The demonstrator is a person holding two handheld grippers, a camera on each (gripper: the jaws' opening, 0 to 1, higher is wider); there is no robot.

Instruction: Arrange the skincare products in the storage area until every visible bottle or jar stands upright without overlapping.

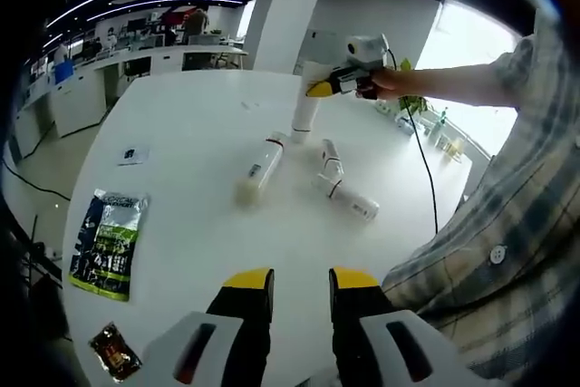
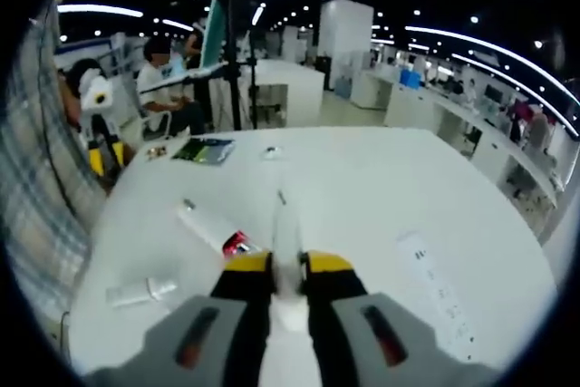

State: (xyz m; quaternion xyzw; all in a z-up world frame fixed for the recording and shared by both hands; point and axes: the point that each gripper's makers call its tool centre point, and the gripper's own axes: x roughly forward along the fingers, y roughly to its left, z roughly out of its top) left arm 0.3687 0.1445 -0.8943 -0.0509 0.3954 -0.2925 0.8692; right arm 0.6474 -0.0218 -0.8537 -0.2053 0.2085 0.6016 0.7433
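The right gripper [image 2: 288, 269] has its yellow-tipped jaws squeezed shut on a tall white tube [image 2: 286, 242], w/ the tube poking up btwn them. In the left gripper view that same gripper [image 1: 319, 90] sits far across the white table [image 1: 181, 124], held in a person's hand [image 1: 385, 85], & it pinches the top of the tall white tube [image 1: 305, 115], which stands up straight on the table. The left gripper [image 1: 301, 280] is low & close to the person, jaws a little apart w/ nothing btwn them. Just past the standing tube three more things lie flat on their sides: a cream bottle [image 1: 261, 170] to the left, a short white tube [image 1: 330, 159] in the middle, & a white bottle [image 1: 349, 199] nearer the person. They are close to each other; can't tell if the short tube touches the white bottle. In the right gripper view a white bottle w/ a red label [image 2: 212, 227] lies flat left of the jaws, a small white tube [image 2: 140, 293] lies nearer the edge, & a long white tube [image 2: 433, 292] lies to the right. Further out on the table are a green packet [image 1: 109, 244], a small red-brown packet [image 1: 114, 351] & a little card [image 1: 133, 156]. The person's plaid sleeve [image 1: 507, 242] is at the right side.
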